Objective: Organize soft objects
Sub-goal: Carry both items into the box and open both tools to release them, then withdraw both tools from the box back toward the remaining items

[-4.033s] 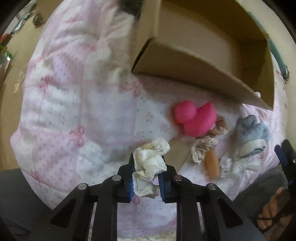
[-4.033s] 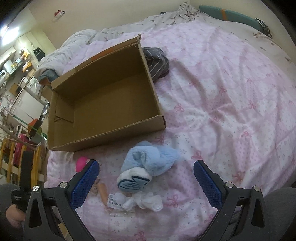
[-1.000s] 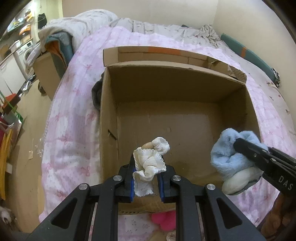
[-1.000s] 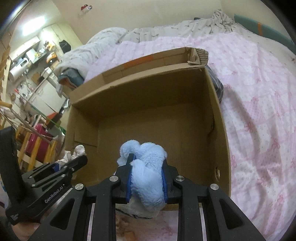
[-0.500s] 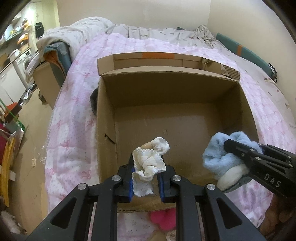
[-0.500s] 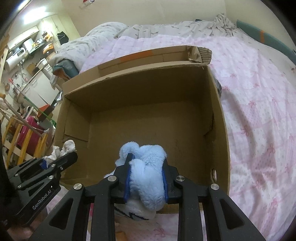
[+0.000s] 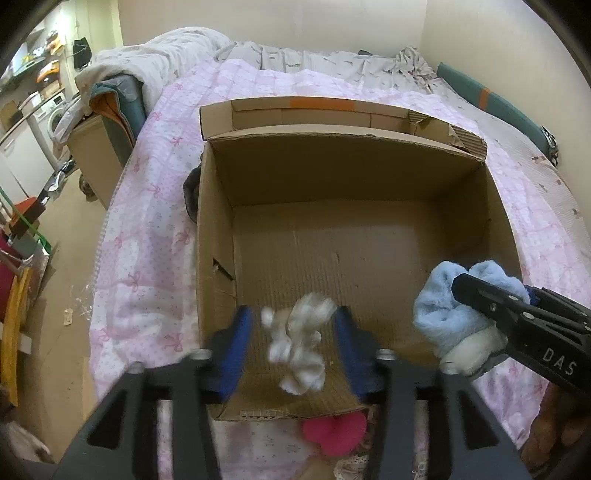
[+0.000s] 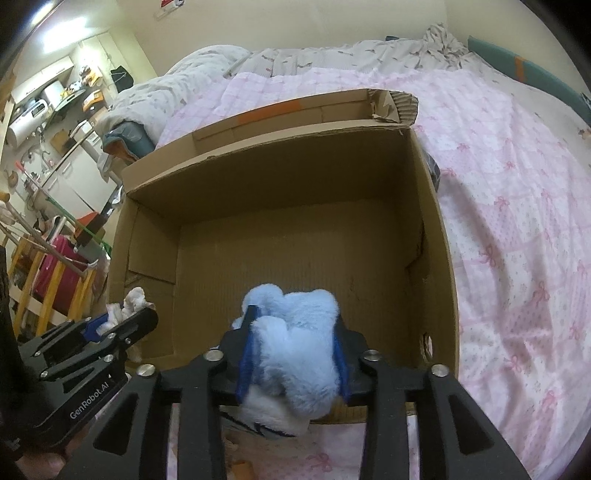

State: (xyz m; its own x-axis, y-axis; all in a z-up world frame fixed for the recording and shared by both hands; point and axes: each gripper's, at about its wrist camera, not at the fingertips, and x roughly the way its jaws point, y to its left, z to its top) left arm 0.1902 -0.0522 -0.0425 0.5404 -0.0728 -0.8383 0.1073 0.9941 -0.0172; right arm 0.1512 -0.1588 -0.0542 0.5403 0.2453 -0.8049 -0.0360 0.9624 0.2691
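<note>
Cream walls (image 7: 258, 22), pink bow-print bedspread (image 7: 147, 206), tan floor (image 7: 70, 295), washing machine (image 7: 51, 110) at left

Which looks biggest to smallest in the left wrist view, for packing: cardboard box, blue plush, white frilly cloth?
1. cardboard box
2. blue plush
3. white frilly cloth, blurred and nearer the camera, so its rank against the plush is unsure.

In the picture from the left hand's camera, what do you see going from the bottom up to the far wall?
Pink toy → white cloth between the open jaws of the left gripper → cardboard box → pink bedspread → grey blanket.
</note>
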